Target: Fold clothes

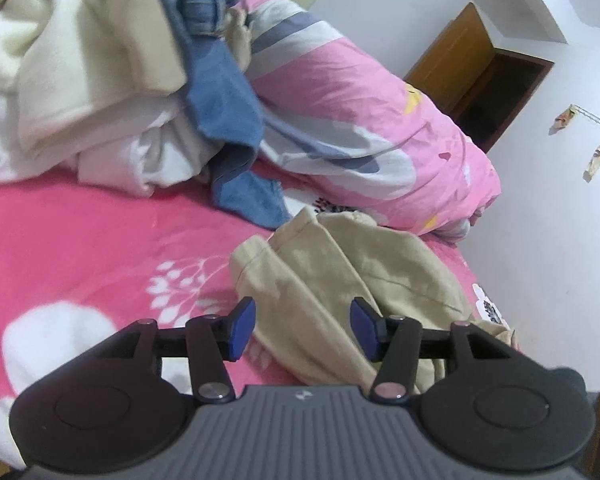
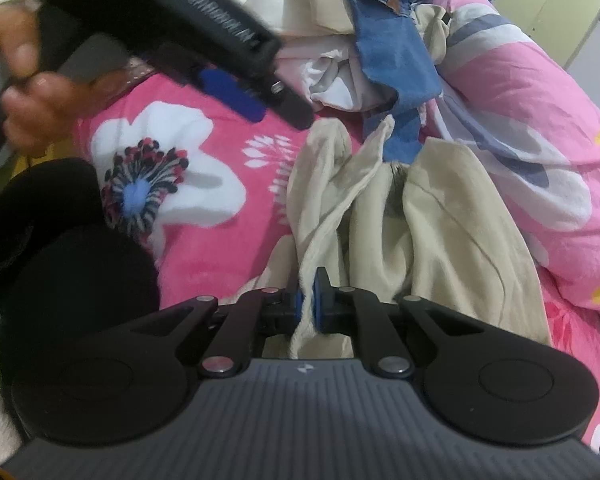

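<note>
A crumpled beige garment (image 1: 340, 264) (image 2: 440, 232) lies on the pink flowered bed sheet (image 1: 80, 248) (image 2: 204, 240). My left gripper (image 1: 302, 322) hovers above the garment's near part, its blue pads (image 1: 242, 328) wide apart and touching nothing. In the right wrist view the left gripper (image 2: 260, 108) hangs over the sheet at upper left, held by a hand (image 2: 24, 92). My right gripper (image 2: 308, 300) is shut on a fold at the beige garment's near edge, and the cloth runs up between its pads.
A heap of cream, white and blue denim clothes (image 1: 112, 72) (image 2: 384, 40) fills the back of the bed. A rolled pink quilt (image 1: 360, 112) (image 2: 532, 128) lies along the right side. Beyond it are a white wall and a wooden door (image 1: 472, 64). A black sleeve (image 2: 60, 248) is at lower left.
</note>
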{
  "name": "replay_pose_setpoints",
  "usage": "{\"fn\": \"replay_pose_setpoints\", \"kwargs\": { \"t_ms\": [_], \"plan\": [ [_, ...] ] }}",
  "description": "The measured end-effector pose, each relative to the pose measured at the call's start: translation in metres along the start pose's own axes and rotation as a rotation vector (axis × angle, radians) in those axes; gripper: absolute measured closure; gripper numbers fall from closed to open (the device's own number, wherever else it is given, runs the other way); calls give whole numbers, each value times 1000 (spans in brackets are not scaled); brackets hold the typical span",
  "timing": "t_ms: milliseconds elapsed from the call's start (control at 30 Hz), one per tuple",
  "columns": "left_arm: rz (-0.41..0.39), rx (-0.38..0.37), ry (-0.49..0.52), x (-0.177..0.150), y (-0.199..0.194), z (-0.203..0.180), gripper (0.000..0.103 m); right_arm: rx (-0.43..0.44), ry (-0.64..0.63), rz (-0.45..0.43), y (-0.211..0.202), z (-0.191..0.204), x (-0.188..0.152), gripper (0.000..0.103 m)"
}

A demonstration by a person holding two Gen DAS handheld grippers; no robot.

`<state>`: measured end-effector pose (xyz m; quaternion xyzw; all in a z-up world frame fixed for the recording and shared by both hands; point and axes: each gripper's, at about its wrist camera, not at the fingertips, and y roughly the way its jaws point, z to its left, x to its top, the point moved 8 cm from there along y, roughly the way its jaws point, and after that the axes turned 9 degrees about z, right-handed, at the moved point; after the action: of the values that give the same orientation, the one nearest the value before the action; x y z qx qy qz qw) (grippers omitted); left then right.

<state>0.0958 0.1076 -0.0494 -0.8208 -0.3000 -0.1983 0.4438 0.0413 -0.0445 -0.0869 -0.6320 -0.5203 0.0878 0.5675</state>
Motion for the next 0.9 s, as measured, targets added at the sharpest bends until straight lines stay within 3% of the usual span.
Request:
{"fn": "replay_pose_setpoints", "kwargs": {
  "t_ms": [267,333,400,467,700,900],
  "plan": [
    [76,-2,47,-11,28,-17,48,1,6,7,-14,1,-25,99],
    [126,-12,66,-21,40,-22,52,7,20,5,-17,-1,-31,99],
    [174,-22,85,-31,51,-27,63,13,29,3,-20,-2,-37,99],
    [183,-18,113,-37,55,-32,67,19,39,2,-23,-4,-42,99],
    [195,-15,187,-49,54,-44,79,57,125,-16,-29,-10,-60,99],
    [216,-13,240,-63,49,-55,82,80,214,-42,-37,-15,-74,99]
  ]
}}
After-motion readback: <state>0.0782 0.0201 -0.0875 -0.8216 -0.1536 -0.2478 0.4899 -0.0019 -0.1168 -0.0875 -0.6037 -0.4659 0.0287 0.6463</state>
